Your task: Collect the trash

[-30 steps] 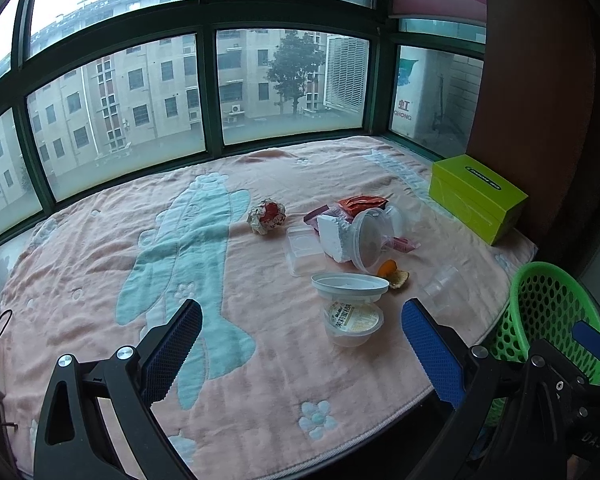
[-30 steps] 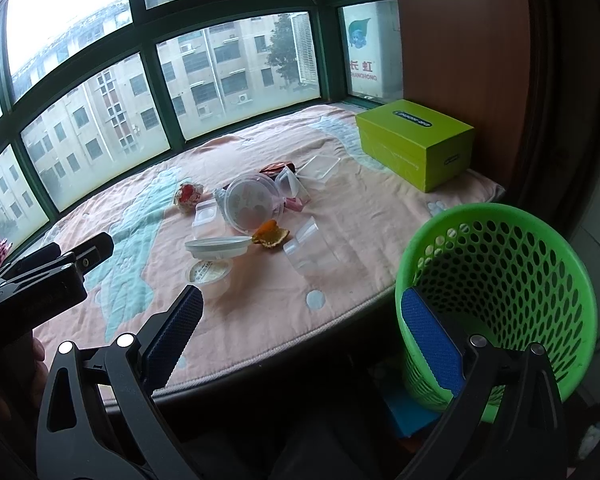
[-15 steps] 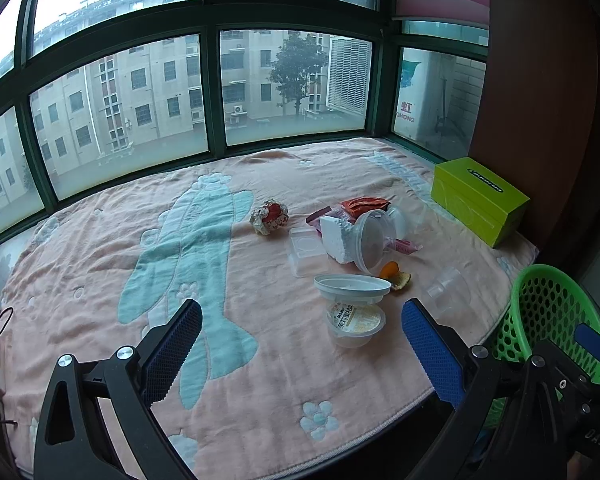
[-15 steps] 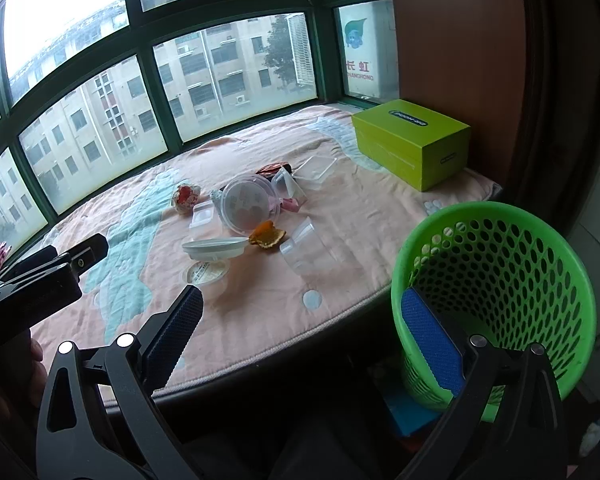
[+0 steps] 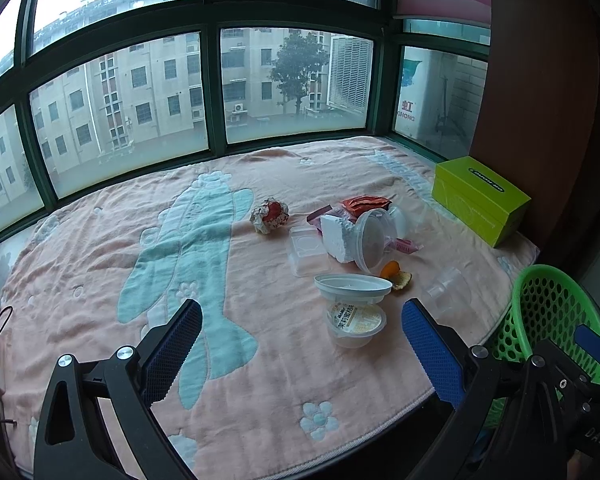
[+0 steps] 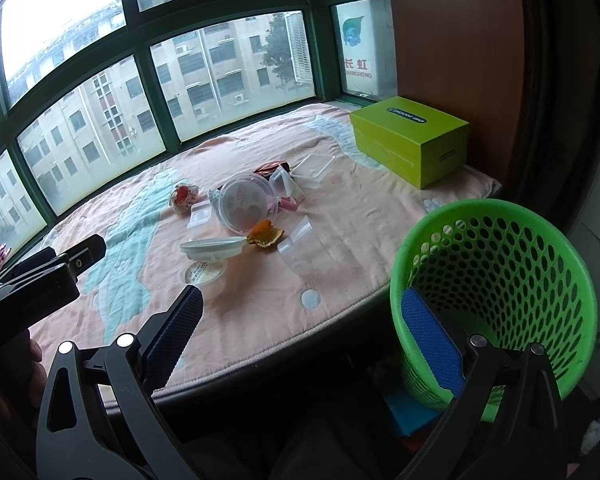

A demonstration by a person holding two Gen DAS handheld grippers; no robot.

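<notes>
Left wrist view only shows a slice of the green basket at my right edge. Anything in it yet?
Observer: No trash shows inside the green basket from the right wrist view, but its bottom is hidden behind a finger of the right gripper.
Operator: Is the right gripper holding anything?
Observer: No, its jaws stand wide open with nothing between them.
Operator: Anything behind the round tub?
Observer: A clear rectangular tray lies between the round tub and the green box.
</notes>
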